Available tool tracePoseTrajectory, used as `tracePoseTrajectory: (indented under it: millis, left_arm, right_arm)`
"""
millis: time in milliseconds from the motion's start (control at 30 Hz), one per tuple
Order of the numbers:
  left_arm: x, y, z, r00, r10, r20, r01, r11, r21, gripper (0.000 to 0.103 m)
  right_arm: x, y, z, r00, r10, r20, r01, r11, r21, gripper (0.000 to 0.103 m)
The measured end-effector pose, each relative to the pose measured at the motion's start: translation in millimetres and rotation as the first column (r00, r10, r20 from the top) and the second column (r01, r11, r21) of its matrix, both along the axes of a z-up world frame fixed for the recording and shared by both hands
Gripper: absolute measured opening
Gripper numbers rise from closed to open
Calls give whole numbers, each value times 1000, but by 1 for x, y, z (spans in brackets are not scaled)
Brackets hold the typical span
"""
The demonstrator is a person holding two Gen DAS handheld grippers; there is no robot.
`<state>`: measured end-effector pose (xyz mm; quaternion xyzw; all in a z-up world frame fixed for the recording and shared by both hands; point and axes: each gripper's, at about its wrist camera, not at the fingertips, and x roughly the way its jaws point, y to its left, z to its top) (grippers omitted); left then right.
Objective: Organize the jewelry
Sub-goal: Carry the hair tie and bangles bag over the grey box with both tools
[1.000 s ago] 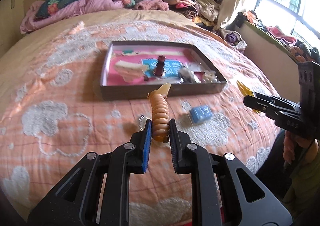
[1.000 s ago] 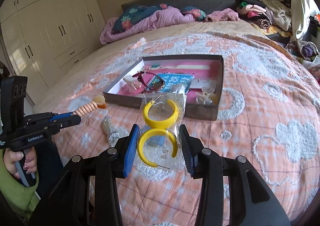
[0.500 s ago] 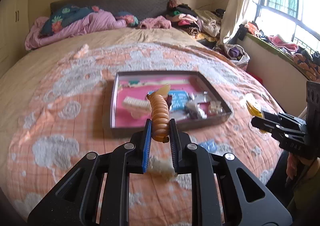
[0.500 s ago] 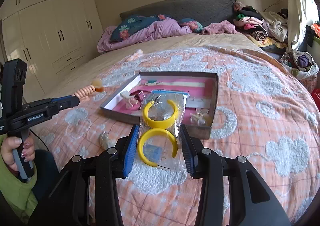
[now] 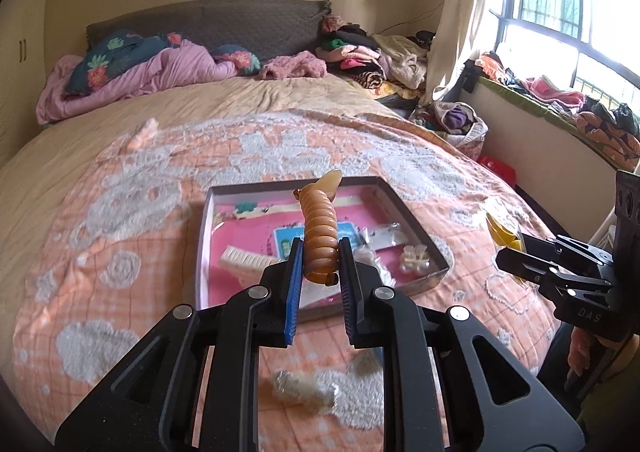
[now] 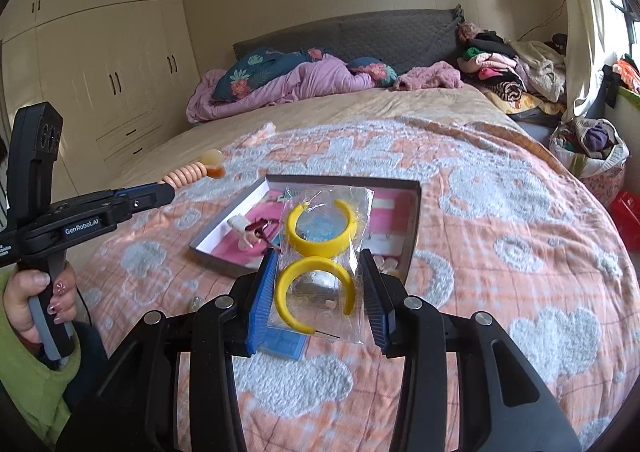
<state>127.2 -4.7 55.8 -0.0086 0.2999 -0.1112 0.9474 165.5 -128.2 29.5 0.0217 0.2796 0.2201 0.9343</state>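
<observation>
My left gripper (image 5: 319,272) is shut on an orange ribbed hair claw (image 5: 319,230) and holds it high above the bed, in front of the open tray (image 5: 424,236). The claw also shows in the right wrist view (image 6: 192,174). My right gripper (image 6: 316,292) is shut on a clear packet with two yellow hoop earrings (image 6: 320,252), held above the bed near the tray's (image 6: 414,224) front edge. The tray has a pink lining and holds a white comb (image 5: 244,258), a blue card (image 5: 288,242) and small clips.
A small clear packet (image 5: 304,388) lies on the orange bedspread below my left gripper. A blue box (image 6: 284,342) lies under my right gripper. Bedding and clothes are piled at the headboard. A wardrobe (image 6: 100,72) stands on the left.
Both grippers have risen away from the bed with their loads still held. The tray now looks lower and farther below them.
</observation>
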Motion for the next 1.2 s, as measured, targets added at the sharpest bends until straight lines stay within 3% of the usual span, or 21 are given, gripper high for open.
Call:
tracePoseTrajectory:
  millis: [500, 1200]
  left_arm:
    - [30, -28, 4, 998, -60, 6, 60, 998, -14, 10]
    - [66, -52, -43, 991, -110, -83, 111, 994, 12, 10]
  right_arm:
    - [23, -13, 20, 997, -63, 44, 63, 998, -1, 39]
    - [64, -17, -6, 995, -102, -16, 101, 994, -28, 39]
